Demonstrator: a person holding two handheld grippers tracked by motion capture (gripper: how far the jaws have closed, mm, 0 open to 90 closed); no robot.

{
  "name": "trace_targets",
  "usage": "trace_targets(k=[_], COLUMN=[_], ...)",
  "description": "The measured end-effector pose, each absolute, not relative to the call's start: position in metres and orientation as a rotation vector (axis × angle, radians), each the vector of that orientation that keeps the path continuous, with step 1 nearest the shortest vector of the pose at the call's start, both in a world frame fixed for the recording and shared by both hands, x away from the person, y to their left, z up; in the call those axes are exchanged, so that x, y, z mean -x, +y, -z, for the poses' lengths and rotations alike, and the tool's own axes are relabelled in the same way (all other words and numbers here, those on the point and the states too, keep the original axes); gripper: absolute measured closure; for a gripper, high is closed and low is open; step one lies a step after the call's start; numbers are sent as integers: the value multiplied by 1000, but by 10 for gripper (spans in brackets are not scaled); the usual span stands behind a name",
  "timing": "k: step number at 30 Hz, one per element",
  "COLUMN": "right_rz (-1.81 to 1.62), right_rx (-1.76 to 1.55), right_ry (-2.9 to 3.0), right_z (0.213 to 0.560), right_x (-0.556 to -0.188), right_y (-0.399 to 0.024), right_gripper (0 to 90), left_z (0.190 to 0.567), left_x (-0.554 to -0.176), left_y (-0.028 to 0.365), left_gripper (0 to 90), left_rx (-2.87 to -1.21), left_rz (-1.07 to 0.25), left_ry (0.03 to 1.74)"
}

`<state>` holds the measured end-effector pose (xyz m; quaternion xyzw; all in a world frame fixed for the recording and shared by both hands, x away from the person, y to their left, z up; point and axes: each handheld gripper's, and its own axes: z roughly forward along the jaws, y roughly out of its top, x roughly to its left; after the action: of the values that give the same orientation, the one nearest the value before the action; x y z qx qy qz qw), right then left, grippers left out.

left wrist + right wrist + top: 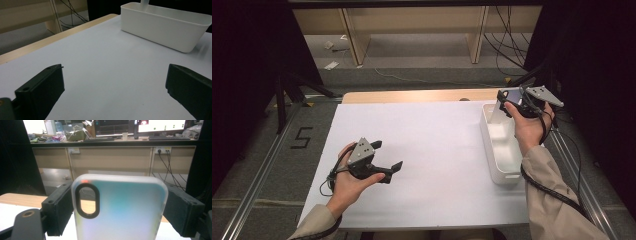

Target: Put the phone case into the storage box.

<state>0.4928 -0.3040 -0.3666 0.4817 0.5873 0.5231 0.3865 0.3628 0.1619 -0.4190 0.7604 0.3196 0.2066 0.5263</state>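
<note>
A white sheet point(422, 150) covers the pale wood tabletop point(412, 96). At twelve o'clock beyond it stands a light wooden bench point(112, 157) carrying monitors point(160, 125) and clutter, with cables point(507, 45) trailing over grey floor point(422, 60). A "5" point(302, 137) marks the floor at nine o'clock. Surroundings are dark.

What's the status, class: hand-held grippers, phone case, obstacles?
Left hand-held gripper open, empty, above the table. Right hand-held gripper shut on translucent phone case, held over the white bin. Nothing in the way.
</note>
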Motion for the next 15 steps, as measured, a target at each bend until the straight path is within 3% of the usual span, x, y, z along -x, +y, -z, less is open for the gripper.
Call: trace_targets(k=[15], right_rz=[-1337], right_rx=[-1228], right_ry=[1502], right_z=[363], right_x=[-500], right_y=[-300], right_gripper=[181], left_z=[418], left_x=[-362], left_y=[162], left_gripper=[12], left_rx=[-1817], left_rz=[-496], left_ry=[765])
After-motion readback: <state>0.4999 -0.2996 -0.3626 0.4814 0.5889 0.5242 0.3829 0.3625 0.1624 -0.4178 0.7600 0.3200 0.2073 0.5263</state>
